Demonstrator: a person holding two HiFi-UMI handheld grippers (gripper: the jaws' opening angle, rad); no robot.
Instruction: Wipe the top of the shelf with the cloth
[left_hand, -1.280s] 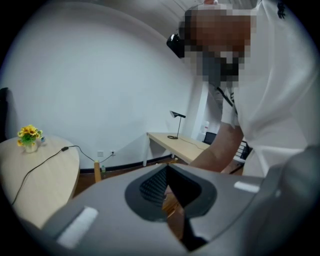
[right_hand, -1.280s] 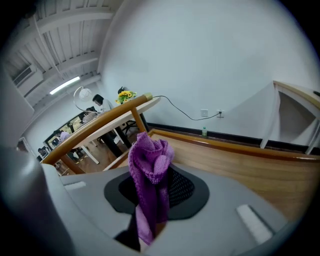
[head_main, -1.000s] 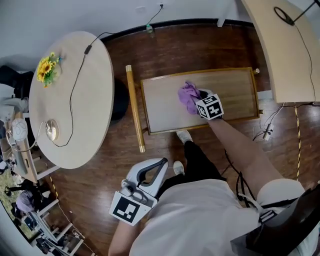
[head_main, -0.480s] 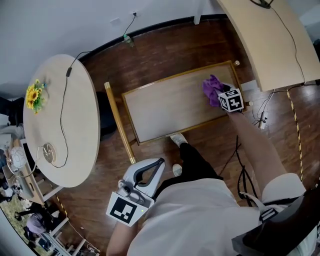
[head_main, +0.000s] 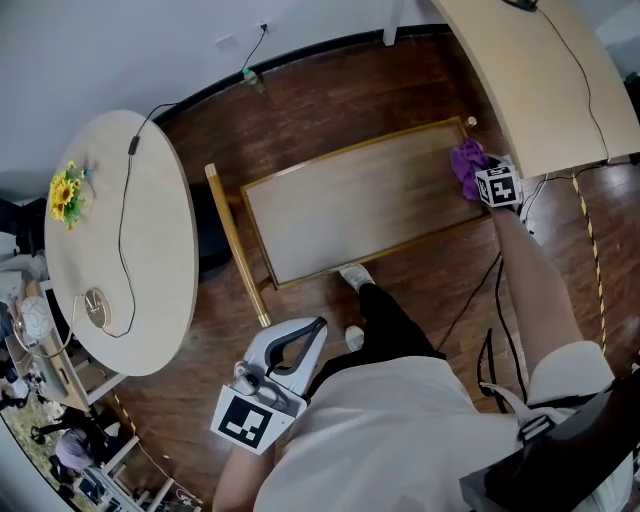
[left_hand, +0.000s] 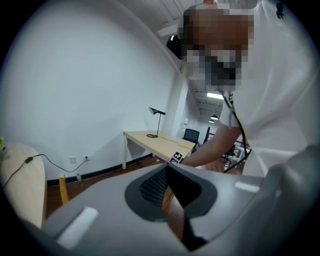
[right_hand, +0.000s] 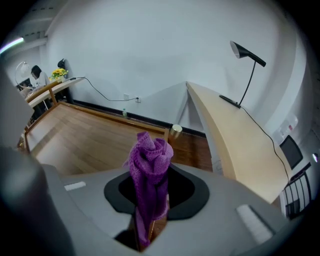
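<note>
The shelf top (head_main: 350, 205) is a pale wooden panel with a raised rim, seen from above in the head view. A purple cloth (head_main: 466, 166) rests at its right end, and my right gripper (head_main: 478, 181) is shut on it. In the right gripper view the purple cloth (right_hand: 150, 175) stands bunched between the jaws of the right gripper (right_hand: 150, 220), above the shelf's far right corner (right_hand: 175, 131). My left gripper (head_main: 300, 345) hangs low by the person's body, away from the shelf. In the left gripper view its jaws (left_hand: 172, 200) stand together with nothing between them.
A round table (head_main: 110, 250) with sunflowers (head_main: 65, 192) and a cable stands left of the shelf. A long desk (head_main: 540, 70) lies close to the shelf's right end, with a lamp (right_hand: 247, 52) on it. Cables (head_main: 500, 290) trail on the wooden floor.
My right gripper has slid the purple cloth along the shelf top from its middle to the right end. The left gripper has stayed by the body.
</note>
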